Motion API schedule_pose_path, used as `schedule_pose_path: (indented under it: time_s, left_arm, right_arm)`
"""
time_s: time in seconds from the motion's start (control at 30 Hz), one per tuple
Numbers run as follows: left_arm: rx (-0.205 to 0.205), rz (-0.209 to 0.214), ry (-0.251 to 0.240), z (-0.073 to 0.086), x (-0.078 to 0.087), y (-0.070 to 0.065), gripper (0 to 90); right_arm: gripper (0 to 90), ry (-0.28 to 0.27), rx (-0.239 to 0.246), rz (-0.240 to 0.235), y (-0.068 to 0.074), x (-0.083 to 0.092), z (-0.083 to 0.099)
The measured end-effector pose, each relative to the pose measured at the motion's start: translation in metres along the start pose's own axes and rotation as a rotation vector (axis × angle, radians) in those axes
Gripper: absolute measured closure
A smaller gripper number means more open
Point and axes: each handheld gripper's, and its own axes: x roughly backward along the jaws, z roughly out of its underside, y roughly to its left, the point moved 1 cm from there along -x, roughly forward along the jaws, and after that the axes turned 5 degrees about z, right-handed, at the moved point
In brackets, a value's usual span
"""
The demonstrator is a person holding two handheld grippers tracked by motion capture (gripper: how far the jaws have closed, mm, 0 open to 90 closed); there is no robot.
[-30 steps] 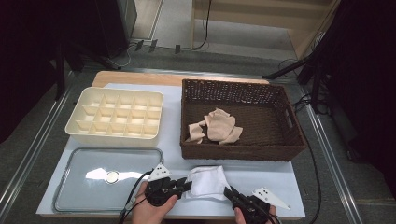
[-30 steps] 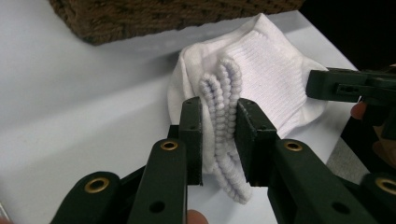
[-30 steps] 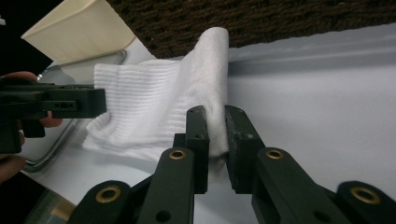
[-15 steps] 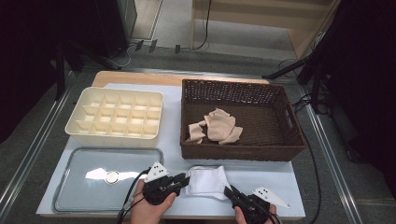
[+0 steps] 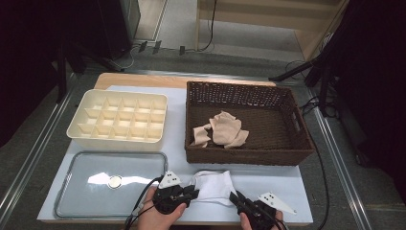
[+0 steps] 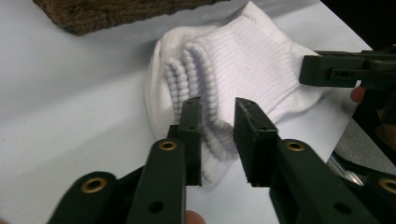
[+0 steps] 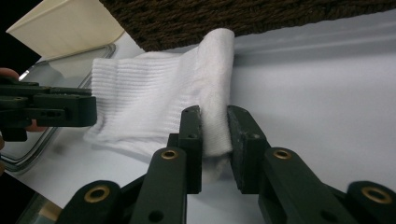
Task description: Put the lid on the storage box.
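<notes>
At the far left of the bench (image 5: 287,179) sits a cream divider box (image 5: 119,120) split into small compartments, and in front of it, near the person's edge, lies a clear tray (image 5: 110,189) with a small round piece (image 5: 114,181) on it. Just right of the tray, the left tool (image 5: 190,193) comes up from the bottom edge. In the left gripper view its 2 jaws stand a little apart around the ribbed cuff of a white sock (image 6: 243,79), one jaw against the cuff folds, the other with a narrow gap; whether it truly pinches the cloth I cannot tell. The sock (image 5: 213,186) lies flat on the bench between the 2 tools, just in front of the brown wicker basket (image 5: 249,155). The basket holds a few crumpled beige cloths (image 5: 222,129) toward its left half. At the right, the right tool (image 5: 235,197) meets the sock's other end; in the right gripper view its jaws are pressed in on a folded edge of the sock (image 7: 154,105), pinching it, with the left tool (image 7: 91,110) at the far side
</notes>
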Motion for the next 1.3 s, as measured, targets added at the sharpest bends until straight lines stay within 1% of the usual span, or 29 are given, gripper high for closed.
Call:
schedule_pose_path:
  time_s: [0.07, 0.13, 0.23, 0.3, 0.33, 0.4, 0.47, 0.57, 0.6, 0.67, 0.7, 0.73, 0.8, 0.83, 0.87, 0.93, 1.0, 1.07, 1.1, 1.17, 1.3]
  left_arm:
    - [-0.005, -0.001, 0.007, -0.001, 0.001, 0.0, 84.2]
    - [-0.006, 0.005, 0.012, -0.002, 0.004, 0.0, 89.4]
    - [-0.003, 0.026, 0.002, -0.005, 0.01, 0.0, 90.0]
    - [-0.004, 0.034, 0.01, -0.005, 0.013, -0.001, 90.0]
    - [-0.008, 0.039, 0.021, -0.005, 0.014, -0.001, 90.0]
    - [-0.008, 0.045, 0.067, -0.003, 0.013, 0.0, 90.0]
    - [-0.013, 0.019, 0.074, -0.001, 0.011, 0.001, 86.7]
    - [-0.011, 0.0, 0.068, 0.0, 0.011, 0.002, 73.4]
    - [-0.011, -0.01, 0.056, 0.0, 0.012, 0.001, 68.8]
    - [-0.002, -0.016, 0.047, 0.0, 0.013, 0.001, 63.7]
    - [0.0, -0.027, 0.045, 0.001, 0.013, 0.0, 60.2]
    - [-0.001, -0.031, 0.056, 0.002, 0.012, -0.001, 57.9]
    - [0.006, -0.027, 0.074, 0.004, 0.008, -0.001, 52.8]
    - [0.008, -0.032, 0.075, 0.005, 0.006, -0.001, 52.1]
    - [0.005, -0.04, 0.084, 0.006, 0.004, -0.001, 52.5]
    - [-0.006, -0.046, 0.084, 0.007, 0.003, -0.002, 58.4]
    - [-0.013, -0.046, 0.091, 0.008, 0.003, -0.002, 69.6]
    - [-0.018, -0.042, 0.093, 0.007, 0.004, -0.003, 77.3]
    - [-0.019, -0.041, 0.095, 0.007, 0.005, -0.004, 79.4]
    - [-0.026, -0.041, 0.089, 0.004, 0.008, -0.007, 80.8]
    - [-0.05, -0.049, 0.067, -0.004, 0.016, -0.011, 81.8]
  right_arm:
    - [76.9, 0.002, 0.0, 0.0, 0.0, -0.001, 0.0]
    - [76.9, 0.003, 0.002, 0.002, 0.0, -0.001, 0.001]
    - [76.9, -0.001, 0.002, 0.001, 0.0, -0.001, 0.0]
    - [77.0, 0.001, 0.002, 0.0, 0.0, -0.001, 0.0]
    - [76.9, 0.003, 0.003, 0.0, 0.0, -0.001, 0.001]
    - [76.9, 0.003, 0.005, 0.0, 0.0, -0.001, 0.001]
    - [76.8, 0.004, 0.005, -0.001, 0.0, -0.001, 0.001]
    - [76.4, 0.003, 0.006, -0.004, 0.0, -0.001, 0.001]
    - [76.3, 0.001, 0.006, -0.005, 0.0, -0.001, 0.001]
    - [76.2, -0.001, 0.006, -0.006, 0.0, 0.0, 0.0]
    - [76.2, -0.003, 0.008, -0.005, 0.0, 0.0, 0.0]
    - [76.1, -0.003, 0.009, -0.004, 0.0, 0.0, 0.0]
    - [76.2, -0.001, 0.008, -0.004, 0.0, 0.0, 0.0]
    - [76.1, -0.003, 0.011, -0.004, 0.0, 0.0, 0.0]
    - [76.1, -0.002, 0.012, -0.003, 0.0, 0.0, 0.0]
    - [76.2, -0.001, 0.019, 0.001, 0.001, 0.0, 0.001]
    - [76.2, 0.0, 0.022, 0.001, 0.001, 0.0, 0.001]
    - [76.3, 0.002, 0.023, 0.003, 0.002, 0.0, 0.001]
    - [76.4, 0.001, 0.024, 0.003, 0.002, 0.0, 0.001]
    - [76.4, 0.0, 0.023, 0.003, 0.002, 0.0, 0.001]
    - [76.4, -0.001, 0.025, 0.001, 0.003, 0.0, 0.001]
